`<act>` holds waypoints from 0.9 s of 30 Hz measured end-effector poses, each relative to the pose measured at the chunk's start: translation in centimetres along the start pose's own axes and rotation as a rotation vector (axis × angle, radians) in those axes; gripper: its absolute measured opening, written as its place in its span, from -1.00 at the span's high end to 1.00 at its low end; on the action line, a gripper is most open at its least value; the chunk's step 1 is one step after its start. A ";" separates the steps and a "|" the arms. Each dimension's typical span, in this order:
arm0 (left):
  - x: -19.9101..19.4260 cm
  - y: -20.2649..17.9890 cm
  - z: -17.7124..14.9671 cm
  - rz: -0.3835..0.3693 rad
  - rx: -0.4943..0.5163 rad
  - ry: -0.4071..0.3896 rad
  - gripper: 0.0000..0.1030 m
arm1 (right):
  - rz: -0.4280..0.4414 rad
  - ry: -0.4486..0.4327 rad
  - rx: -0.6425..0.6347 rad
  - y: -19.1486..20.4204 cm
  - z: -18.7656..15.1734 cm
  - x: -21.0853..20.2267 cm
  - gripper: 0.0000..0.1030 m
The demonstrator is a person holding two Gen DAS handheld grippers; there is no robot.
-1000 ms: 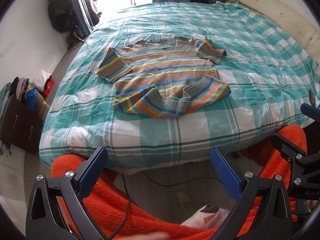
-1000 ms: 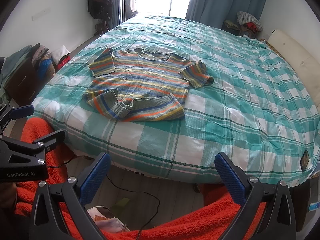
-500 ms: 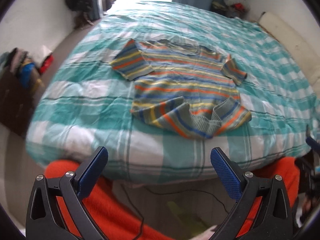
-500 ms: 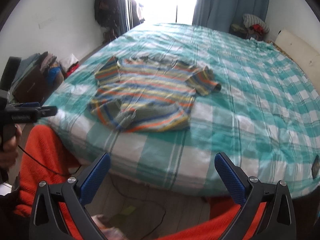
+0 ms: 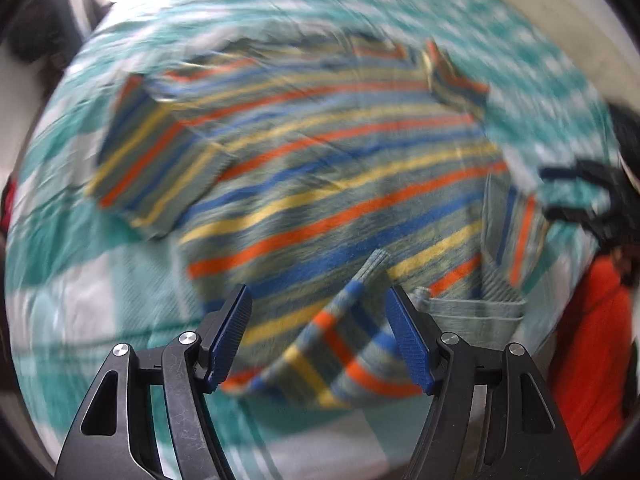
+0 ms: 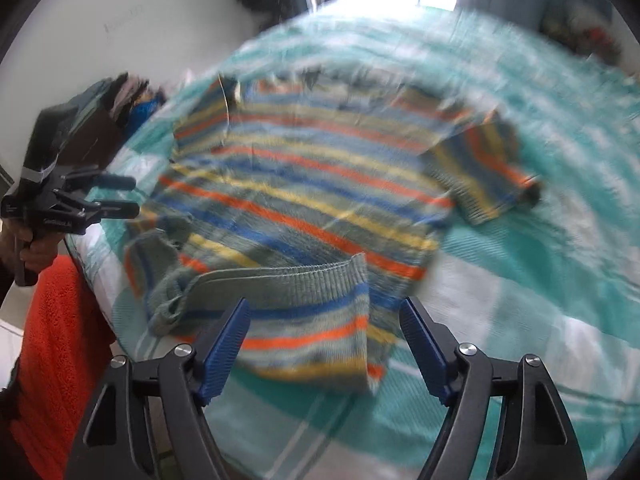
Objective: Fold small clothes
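A small striped sweater (image 5: 320,168) (image 6: 304,184) in blue, orange, yellow and grey lies flat on the teal checked bed (image 5: 60,280) (image 6: 540,280); both views are blurred. Its near hem is turned up in folds. My left gripper (image 5: 318,308) hovers over the hem's left fold. Its jaws are closing, with cloth showing between them but not pressed by the pads. My right gripper (image 6: 325,312) hangs over the ribbed right fold, jaws also closing and pads clear of the cloth. Each gripper shows in the other's view, the left gripper (image 6: 100,196) at the left and the right gripper (image 5: 580,188) at the right.
The person's orange fleece garment (image 5: 588,340) (image 6: 60,320) is at the bed's near edge, and a hand (image 6: 36,248) holds the left gripper's handle. A pile of clothes (image 6: 120,96) sits on dark furniture by the left wall. Bright window light falls at the bed's far end.
Both grippers have swung forward and down from beyond the bed's edge to just over the sweater's near hem. Their jaws have narrowed. The sweater has not moved.
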State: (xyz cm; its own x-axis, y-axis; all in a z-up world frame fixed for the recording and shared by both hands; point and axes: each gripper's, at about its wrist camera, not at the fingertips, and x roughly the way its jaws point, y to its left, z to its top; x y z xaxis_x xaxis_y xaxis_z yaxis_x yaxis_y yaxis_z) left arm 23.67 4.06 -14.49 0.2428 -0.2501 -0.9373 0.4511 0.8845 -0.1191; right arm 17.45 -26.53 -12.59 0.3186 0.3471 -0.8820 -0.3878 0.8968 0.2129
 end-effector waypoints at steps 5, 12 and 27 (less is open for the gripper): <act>3.2 -2.0 0.3 -0.019 0.137 0.097 0.81 | 0.056 0.145 -0.004 -1.1 0.8 5.3 0.63; -5.3 -2.3 -4.1 -0.079 0.177 -0.108 0.97 | 0.112 0.005 -0.088 0.4 -1.2 -0.9 0.91; -6.8 6.7 -14.9 -0.090 -0.356 -0.097 -0.41 | 0.080 0.010 0.115 -3.5 -14.5 -6.0 -0.26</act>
State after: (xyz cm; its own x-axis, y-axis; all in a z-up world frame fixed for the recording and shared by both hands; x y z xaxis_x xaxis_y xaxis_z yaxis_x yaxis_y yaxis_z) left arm 12.19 17.55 -13.76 0.3038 -0.3543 -0.8844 0.1520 0.9344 -0.3221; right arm 4.32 -35.76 -14.15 0.2818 0.4169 -0.8642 -0.3102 0.8919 0.3292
